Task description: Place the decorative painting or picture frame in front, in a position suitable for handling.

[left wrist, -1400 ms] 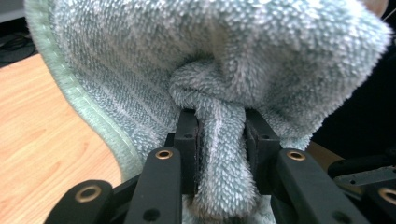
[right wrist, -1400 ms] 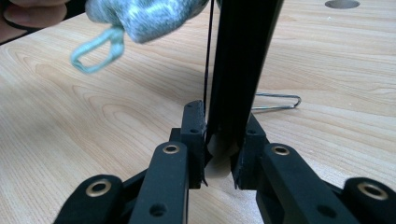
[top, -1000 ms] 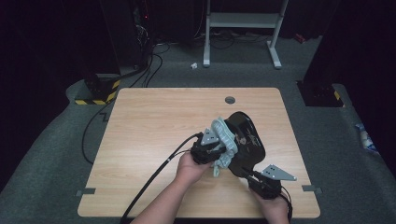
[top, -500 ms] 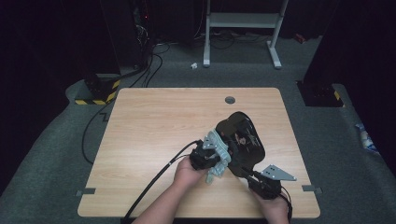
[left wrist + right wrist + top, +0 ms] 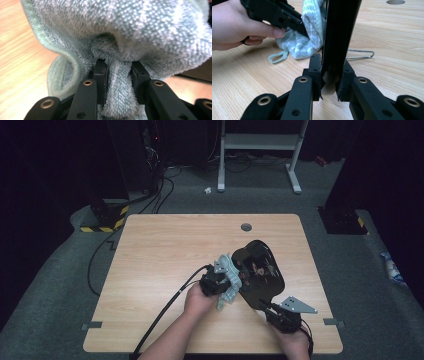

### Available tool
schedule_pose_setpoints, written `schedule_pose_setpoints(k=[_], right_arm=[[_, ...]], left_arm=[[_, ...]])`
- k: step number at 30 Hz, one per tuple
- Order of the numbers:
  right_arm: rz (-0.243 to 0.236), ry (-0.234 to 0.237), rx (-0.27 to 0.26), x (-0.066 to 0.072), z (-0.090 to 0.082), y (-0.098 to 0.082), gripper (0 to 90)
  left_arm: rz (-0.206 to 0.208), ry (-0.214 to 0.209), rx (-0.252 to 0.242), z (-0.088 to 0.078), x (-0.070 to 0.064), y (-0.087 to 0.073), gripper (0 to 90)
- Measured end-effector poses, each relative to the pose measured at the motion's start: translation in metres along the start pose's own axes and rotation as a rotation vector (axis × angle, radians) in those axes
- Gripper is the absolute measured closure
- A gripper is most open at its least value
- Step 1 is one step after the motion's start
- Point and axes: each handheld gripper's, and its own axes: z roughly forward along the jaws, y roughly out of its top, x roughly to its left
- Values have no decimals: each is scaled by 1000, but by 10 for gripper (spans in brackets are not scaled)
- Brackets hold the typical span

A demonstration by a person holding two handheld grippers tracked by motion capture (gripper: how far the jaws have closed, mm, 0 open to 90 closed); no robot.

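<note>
Wiping step. Right gripper (image 5: 329,85) pinches the bottom edge of the black pan (image 5: 259,272), holding it tilted up on edge near the table's (image 5: 165,250) front right corner. Left gripper (image 5: 119,77) is clamped on a fold of the grey-green cloth (image 5: 130,32), pressed against the pan's inner face. Advice: keep the pan rigid, wipe in overlapping strokes with steady pressure. Pan may have residue; can't tell from above.

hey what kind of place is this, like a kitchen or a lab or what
Most likely a lab or recording workspace, not a kitchen. A plain wooden table with a cable hole stands on grey carpet in a dark room, black cables trail across the floor, and a white metal stand sits behind it.
</note>
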Motion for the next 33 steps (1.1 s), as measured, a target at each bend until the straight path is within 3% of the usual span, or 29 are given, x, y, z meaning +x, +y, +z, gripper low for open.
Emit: schedule_pose_setpoints(k=[6,10,16,19,24,27,30,33], right_arm=[[1,-2,0,0,0,0,772],[3,-2,-1,0,0,0,776],[0,-3,-2,0,0,0,777],[-1,-2,-2,0,0,0,778],[4,-4,-1,0,0,-1,776],[4,-1,-2,0,0,0,777],[2,0,-2,0,0,0,778],[1,2,-3,1,0,-1,778]], left_arm=[[-30,53,-17,2,11,2,708],[-83,93,-25,2,21,3,707],[-108,64,-48,3,22,4,709],[-78,38,-56,-1,15,5,713],[-63,11,-81,-11,4,-1,717],[-40,-40,-104,-20,-6,-4,717],[33,-64,-109,-32,-23,-2,716],[74,-77,-116,-43,-33,3,715]])
